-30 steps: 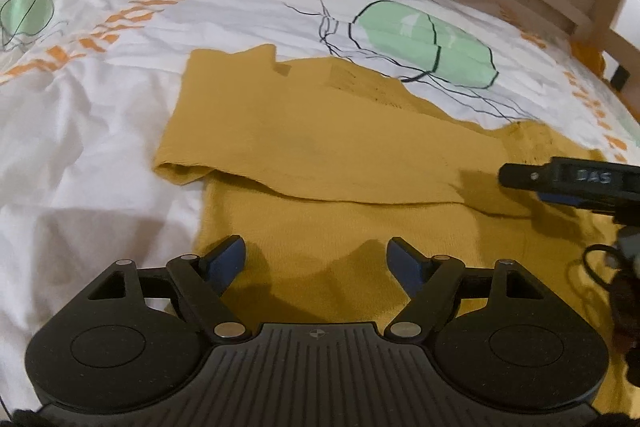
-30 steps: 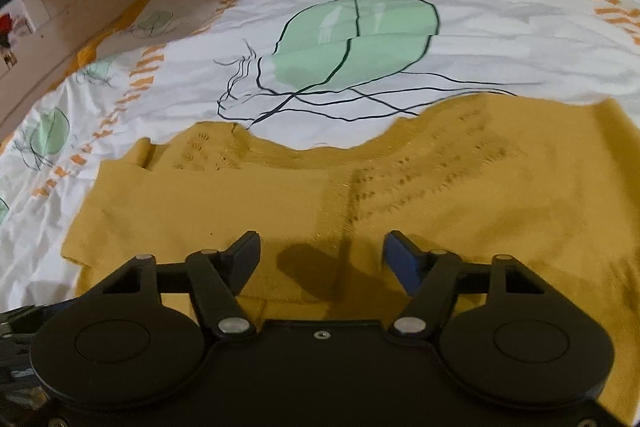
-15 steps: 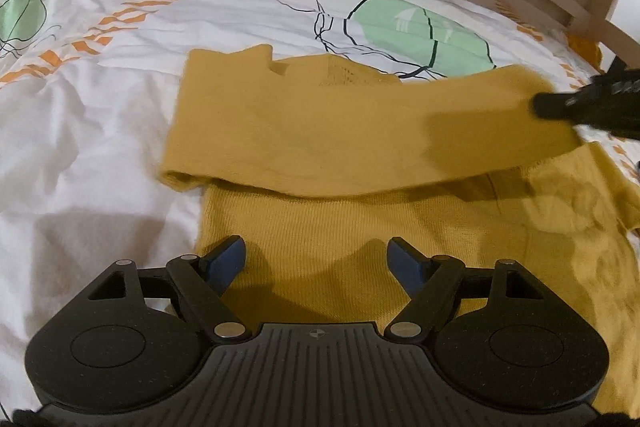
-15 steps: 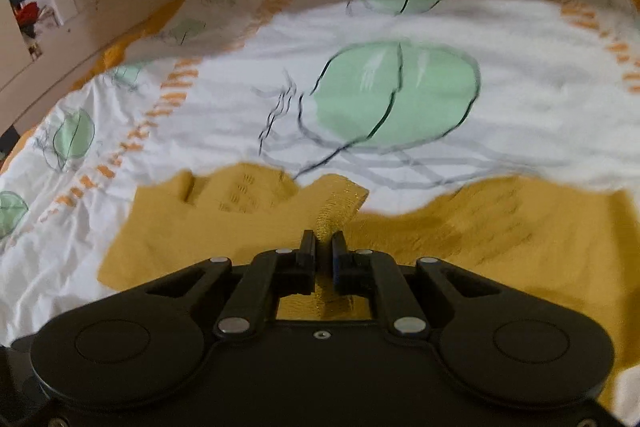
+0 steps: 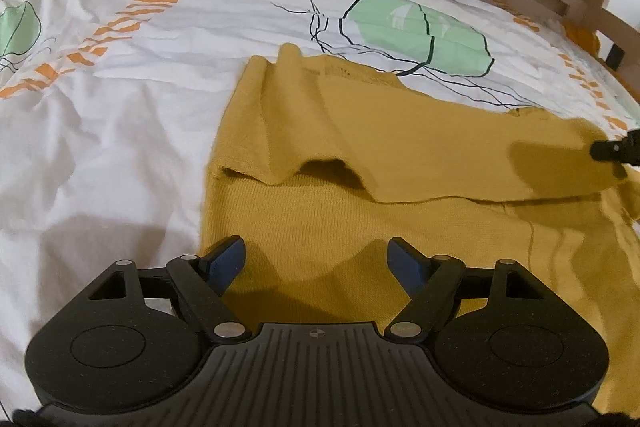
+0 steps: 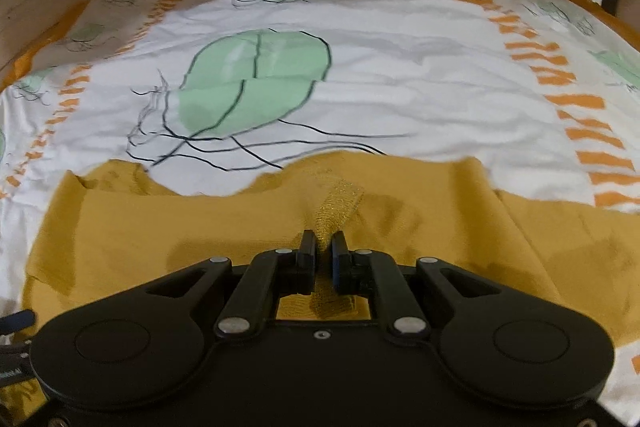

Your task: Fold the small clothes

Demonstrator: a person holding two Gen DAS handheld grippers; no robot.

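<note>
the yellow sweater (image 5: 400, 211) lies on the bed (image 5: 120, 131), its sleeve (image 5: 420, 147) folded across; the right gripper (image 6: 324, 247) jaws pinch the cuff; the left gripper (image 5: 316, 255) jaws are wide and empty; next, i think, lay the cuff flat and release.

Mustard-yellow garment (image 5: 400, 147); white bedsheet (image 5: 120, 131), green leaves, orange stripes.

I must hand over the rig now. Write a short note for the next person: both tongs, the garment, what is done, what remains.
Left tongs: open, low over the yellow sweater, holding nothing.
Right tongs: shut on a sleeve, held above the body.
The sweater lies on the leaf-print bedsheet.
Done: one sleeve lies folded across the chest.
Left: lay the pinched sleeve down, release it, then probably fold the body.
</note>
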